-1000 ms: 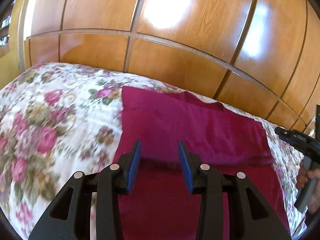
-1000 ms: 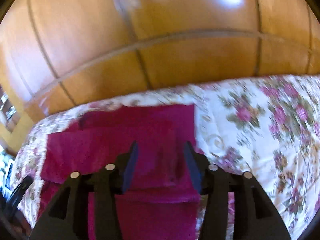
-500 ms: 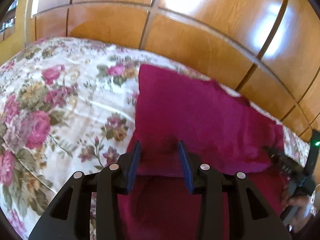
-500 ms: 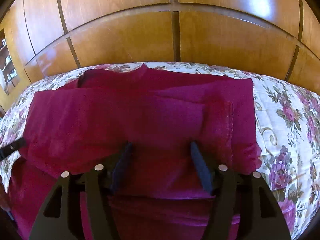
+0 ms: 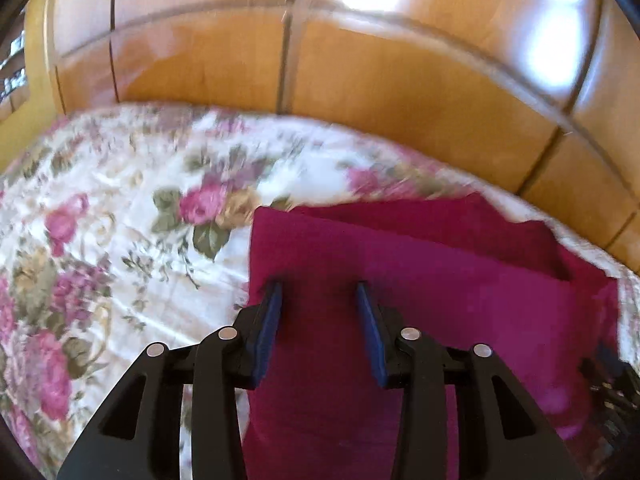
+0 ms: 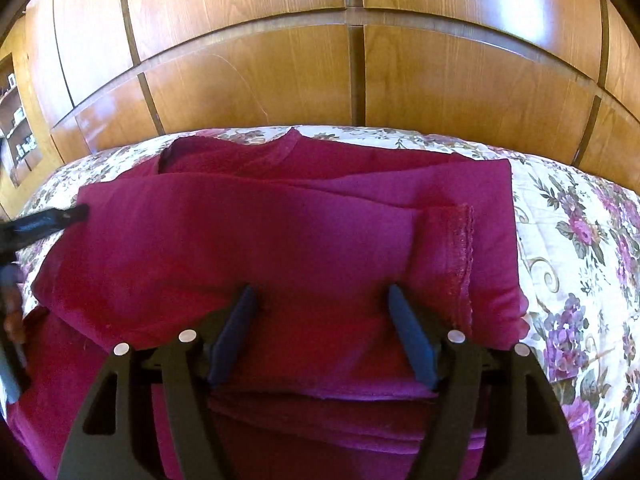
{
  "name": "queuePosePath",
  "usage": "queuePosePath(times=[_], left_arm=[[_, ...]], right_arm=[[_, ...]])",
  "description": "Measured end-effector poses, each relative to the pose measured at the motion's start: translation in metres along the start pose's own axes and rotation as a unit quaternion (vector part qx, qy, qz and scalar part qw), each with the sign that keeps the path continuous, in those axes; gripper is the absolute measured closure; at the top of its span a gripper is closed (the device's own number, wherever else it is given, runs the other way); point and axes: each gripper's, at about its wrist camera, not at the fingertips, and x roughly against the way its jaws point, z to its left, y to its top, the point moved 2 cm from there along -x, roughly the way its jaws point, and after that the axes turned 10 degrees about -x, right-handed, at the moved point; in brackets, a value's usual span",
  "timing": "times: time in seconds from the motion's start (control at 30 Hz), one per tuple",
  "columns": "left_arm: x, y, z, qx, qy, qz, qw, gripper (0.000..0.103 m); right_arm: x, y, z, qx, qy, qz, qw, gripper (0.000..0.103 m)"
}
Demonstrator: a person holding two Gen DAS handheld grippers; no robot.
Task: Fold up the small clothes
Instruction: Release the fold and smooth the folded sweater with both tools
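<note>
A magenta garment (image 5: pixel 460 280) lies folded in layers on the bed, with a stitched hem (image 6: pixel 464 264) on top toward its right side. My left gripper (image 5: pixel 318 290) hovers low over the garment's left edge, its jaws opening, with the cloth lying flat beneath and between the blue pads (image 5: pixel 270 320), not pinched. My right gripper (image 6: pixel 320 294) sits over the near part of the folded top layer, its jaws opening wide, and the pads (image 6: pixel 408 332) press on nothing. The left gripper's tip (image 6: pixel 60 218) shows at the left of the right wrist view.
The floral bedspread (image 5: pixel 120 240) spreads left of the garment and also to its right (image 6: pixel 580 260). Glossy wooden wardrobe panels (image 6: pixel 280 60) stand just behind the bed. A shelf niche (image 6: pixel 16 128) is at the far left. A dark part of the right gripper (image 5: pixel 612 384) shows at the right edge.
The right gripper sank onto the garment and its jaws spread wider. The left gripper swung leftward and lower toward the garment's left edge, its jaws slightly wider.
</note>
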Motion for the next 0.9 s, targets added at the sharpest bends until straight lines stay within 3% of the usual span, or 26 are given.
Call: queuePosePath(times=[0.17,0.2,0.27,0.47,0.53,0.6,0.73,0.9], left_arm=[[0.004,-0.005,0.002,0.001,0.008,-0.010,0.9999,0.060],[0.007,-0.007,0.002,0.001,0.015,-0.008,0.9999,0.055],[0.023,-0.016,0.004,0.007,0.041,-0.002,0.9991,0.034],[0.076,-0.057,0.001,-0.002,0.043,-0.025,0.9988,0.034],[0.069,-0.072,-0.003,-0.023,0.060,0.004,0.9979,0.034],[0.060,-0.083,0.000,-0.011,0.054,0.024,0.9982,0.033],[0.080,-0.082,-0.003,0.003,0.058,-0.002,0.9983,0.033],[0.111,-0.098,-0.018,-0.015,0.053,-0.025,0.9982,0.033]], right_arm=[[-0.001,0.000,-0.001,-0.003,0.003,-0.001,1.000,0.031],[-0.002,0.000,-0.001,-0.003,0.004,-0.001,1.000,0.031],[-0.002,0.000,-0.001,-0.003,0.004,-0.002,1.000,0.031],[-0.003,0.000,-0.001,-0.004,0.003,-0.002,1.000,0.031],[-0.003,0.000,0.000,-0.003,0.002,-0.002,1.000,0.031],[-0.003,0.000,0.000,-0.001,0.000,-0.002,1.000,0.031],[-0.003,-0.001,0.000,-0.003,0.002,-0.001,1.000,0.031],[-0.003,-0.001,0.000,-0.003,0.002,-0.001,1.000,0.031]])
